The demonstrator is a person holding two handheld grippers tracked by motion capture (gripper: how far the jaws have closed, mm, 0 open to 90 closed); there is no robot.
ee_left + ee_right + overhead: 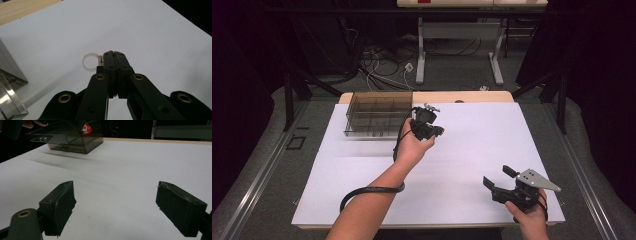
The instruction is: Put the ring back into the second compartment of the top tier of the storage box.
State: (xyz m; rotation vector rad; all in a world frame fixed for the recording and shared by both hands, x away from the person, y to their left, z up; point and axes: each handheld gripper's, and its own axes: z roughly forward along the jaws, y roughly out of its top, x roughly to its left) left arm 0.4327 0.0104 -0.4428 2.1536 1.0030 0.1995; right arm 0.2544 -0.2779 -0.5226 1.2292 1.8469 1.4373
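**Desk:** Above the far left of the white sheet (472, 150), what is the left gripper (438, 131) doing?

**Photographer:** Its jaws are pinched tight on a small Santa charm (86, 129). A sliver of red peeks out at the jaw tips in the left gripper view, and the charm's clear ring (89, 61) sticks out to one side. The charm hangs in the air just beside the smoked plastic organiser box (372, 127), near its right-hand end.

**Desk:** So the pick-up is done?

**Photographer:** By the look of it, yes: the charm is off the table and firmly held. What appears to be left is carrying it over a compartment and letting go. It is not inside the box yet.

**Desk:** And the other hand?

**Photographer:** The right gripper (497, 175) rests low at the near right corner of the sheet, well apart from the box, with its jaws spread wide and nothing between them.

**Desk:** Anything already in the box?

**Photographer:** A couple of small pieces, too small to name.
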